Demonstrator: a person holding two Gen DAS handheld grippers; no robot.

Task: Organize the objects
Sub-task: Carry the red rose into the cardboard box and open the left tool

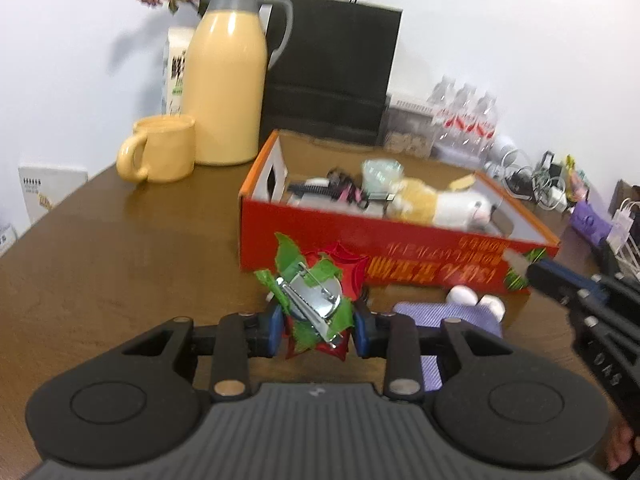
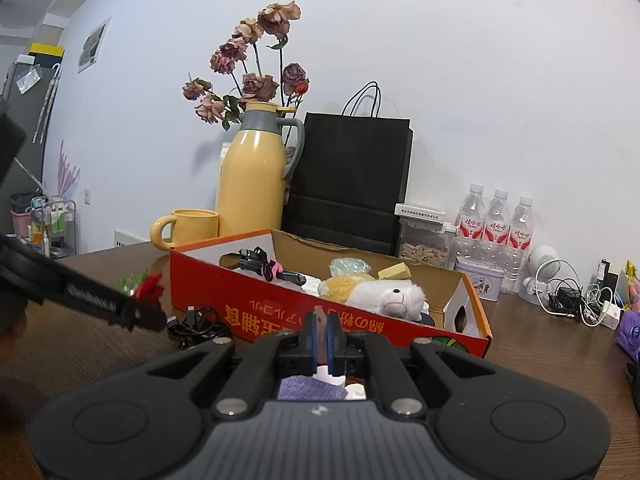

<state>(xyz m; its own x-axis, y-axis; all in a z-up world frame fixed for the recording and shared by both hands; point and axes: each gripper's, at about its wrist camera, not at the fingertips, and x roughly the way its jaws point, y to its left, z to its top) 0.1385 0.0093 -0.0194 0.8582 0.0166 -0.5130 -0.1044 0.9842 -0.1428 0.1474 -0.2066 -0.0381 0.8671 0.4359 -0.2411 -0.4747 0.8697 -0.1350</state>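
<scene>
Left wrist view: left gripper [image 1: 318,326] closed on a red-and-green brooch [image 1: 316,300], blue pads pressing its lower edges from both sides. Ornament held clear of the brown table [image 1: 100,280], just in front of the red cardboard box [image 1: 400,248]. Back side showing: round metal plate with a pin bar across it, fabric leaves and petals around. Judged light, soft and crushable at the petals, stiff only at the metal disc; pin possibly sharp and liable to snag. Best hold across the disc edges rather than on loose leaves, which could slip or tear. Box already containing a plush toy [image 1: 448,204] and other small items.

Right wrist view: right gripper [image 2: 322,330] fully closed, a thin pale sliver seemingly pinched between the pads; identity not determinable. Brooch [image 2: 148,286] visible at the tip of the left gripper, left of the box [image 2: 400,328]. Purple cloth [image 2: 310,388] lying on the table below the jaws.
</scene>
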